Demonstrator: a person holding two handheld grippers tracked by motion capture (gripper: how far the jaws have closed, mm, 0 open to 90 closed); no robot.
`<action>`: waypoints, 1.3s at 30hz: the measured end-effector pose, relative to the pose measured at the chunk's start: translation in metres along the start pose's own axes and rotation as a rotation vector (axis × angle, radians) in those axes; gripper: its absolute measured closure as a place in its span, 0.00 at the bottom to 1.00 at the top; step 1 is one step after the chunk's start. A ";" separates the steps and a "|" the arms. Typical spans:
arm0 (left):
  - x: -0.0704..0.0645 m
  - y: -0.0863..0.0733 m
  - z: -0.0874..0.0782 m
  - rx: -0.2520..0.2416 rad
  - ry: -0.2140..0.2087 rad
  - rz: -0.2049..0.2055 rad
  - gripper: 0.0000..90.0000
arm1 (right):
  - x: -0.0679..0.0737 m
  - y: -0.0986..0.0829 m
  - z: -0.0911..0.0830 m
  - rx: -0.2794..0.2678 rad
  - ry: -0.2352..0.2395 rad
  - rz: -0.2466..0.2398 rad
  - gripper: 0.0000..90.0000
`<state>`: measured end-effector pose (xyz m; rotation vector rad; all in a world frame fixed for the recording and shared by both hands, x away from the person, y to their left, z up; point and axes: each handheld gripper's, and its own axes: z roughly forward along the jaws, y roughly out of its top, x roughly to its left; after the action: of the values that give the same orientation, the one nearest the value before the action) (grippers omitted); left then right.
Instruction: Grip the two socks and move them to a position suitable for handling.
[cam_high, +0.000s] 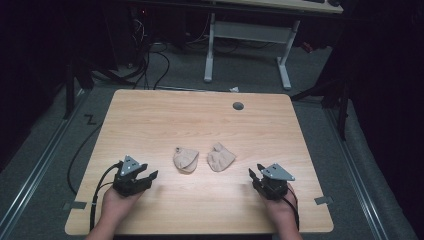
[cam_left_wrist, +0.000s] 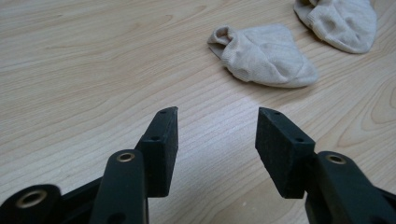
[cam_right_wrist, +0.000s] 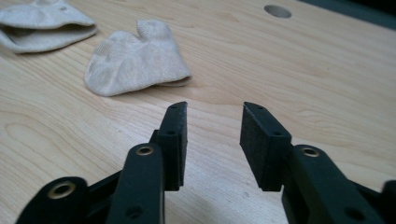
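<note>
Socks sit mid-table, left sock (cam_high: 185, 159) & right sock (cam_high: 220, 157) apart; your left gripper (cam_high: 148, 176) & right gripper (cam_high: 255, 174) flank them, jaws spread, empty, prob. ready to grab one each.

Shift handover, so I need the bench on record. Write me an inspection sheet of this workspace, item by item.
Surface: light wooden table, with a round grey cable hole near the far edge.
Job's things: two beige socks lie crumpled mid-table, close together but apart; left sock, right sock.
Clutter: nothing seen on the table.
Grippers: left gripper and right gripper are both open, holding nothing, each short of its nearer sock.
Cables: a black cable trails from the left gripper; more cables lie on the floor beyond the table.
Surroundings: grey carpet, a white-legged desk behind, dark room.
</note>
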<state>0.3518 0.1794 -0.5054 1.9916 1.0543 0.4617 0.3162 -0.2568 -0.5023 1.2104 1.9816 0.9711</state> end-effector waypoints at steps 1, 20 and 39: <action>0.000 0.000 0.001 0.002 -0.001 -0.001 0.55 | -0.001 0.000 0.001 0.007 0.008 0.013 0.75; -0.008 0.003 -0.002 -0.016 -0.060 0.017 0.55 | 0.018 0.066 0.065 0.088 0.135 -0.015 1.00; -0.020 0.003 -0.005 -0.016 -0.095 0.052 0.54 | 0.034 0.044 0.091 0.248 0.139 -0.056 0.99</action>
<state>0.3384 0.1645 -0.4995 2.0099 0.9396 0.3980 0.3955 -0.1882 -0.5191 1.2386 2.2872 0.8197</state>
